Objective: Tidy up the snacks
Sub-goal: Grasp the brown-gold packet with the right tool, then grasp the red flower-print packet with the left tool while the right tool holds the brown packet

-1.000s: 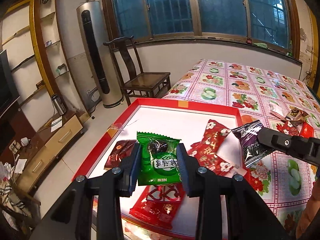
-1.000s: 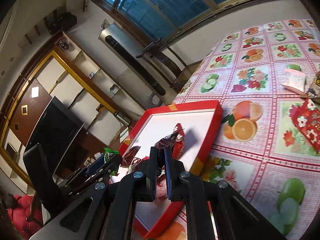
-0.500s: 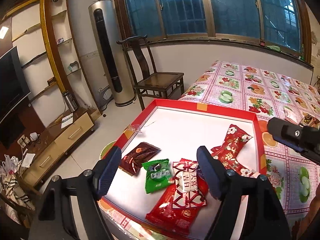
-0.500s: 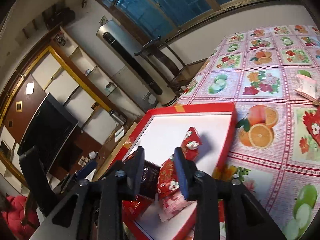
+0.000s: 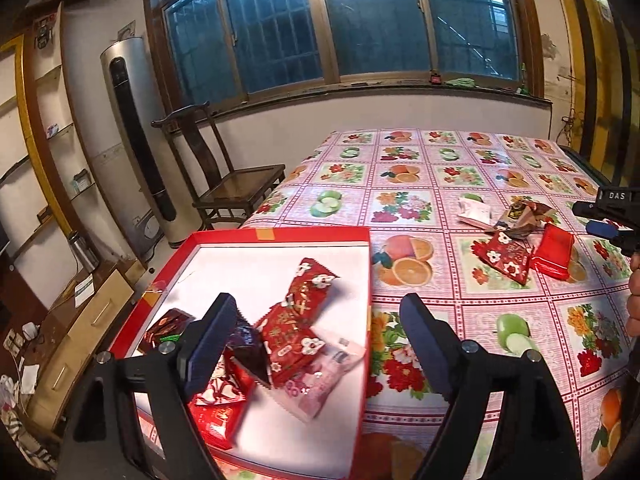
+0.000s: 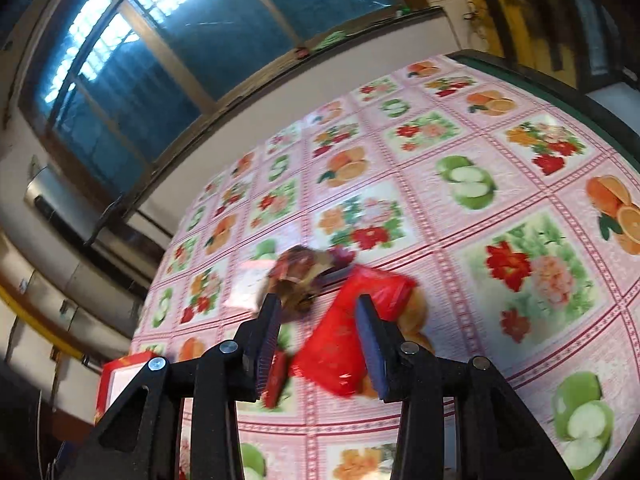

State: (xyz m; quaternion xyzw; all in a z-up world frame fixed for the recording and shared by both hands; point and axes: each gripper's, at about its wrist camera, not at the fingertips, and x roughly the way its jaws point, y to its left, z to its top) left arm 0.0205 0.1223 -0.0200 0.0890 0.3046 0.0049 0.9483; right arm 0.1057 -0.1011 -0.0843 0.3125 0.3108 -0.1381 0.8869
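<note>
The left gripper (image 5: 320, 332) stands wide apart with nothing between its pads, its jaws having just been opening; it hangs over the near right part of the red tray (image 5: 280, 233), whose white floor holds a heap of snack packets: a long red flowered packet (image 5: 304, 300), a pink packet (image 5: 320, 380) beneath it near the tray's right wall, a dark purple packet (image 5: 248, 354) just behind the left finger, a red packet (image 5: 216, 420) at the near edge, and a brown packet (image 5: 164, 324) to the left; the right gripper (image 6: 316, 340) is partly open and grips nothing, its pads standing either side of a glossy red packet (image 6: 352, 336) that lies flat on the fruit-print tablecloth (image 6: 500, 208); whether the pads are down at its level cannot be told through the blur; just beyond lie a brown crumpled wrapper (image 6: 300, 272) and a pale pink packet (image 6: 250, 284); the left wrist view alone shows the tray's contents and, further right on the cloth, the loose cluster of snacks (image 5: 516, 240) with the right gripper's dark body at the frame edge; the right wrist view alone shows that cluster close up, with only a corner of the tray at lower left; a wooden chair (image 5: 224, 176) and a tall air conditioner (image 5: 136, 140) stand past the table, under the barred window (image 5: 340, 20).
</note>
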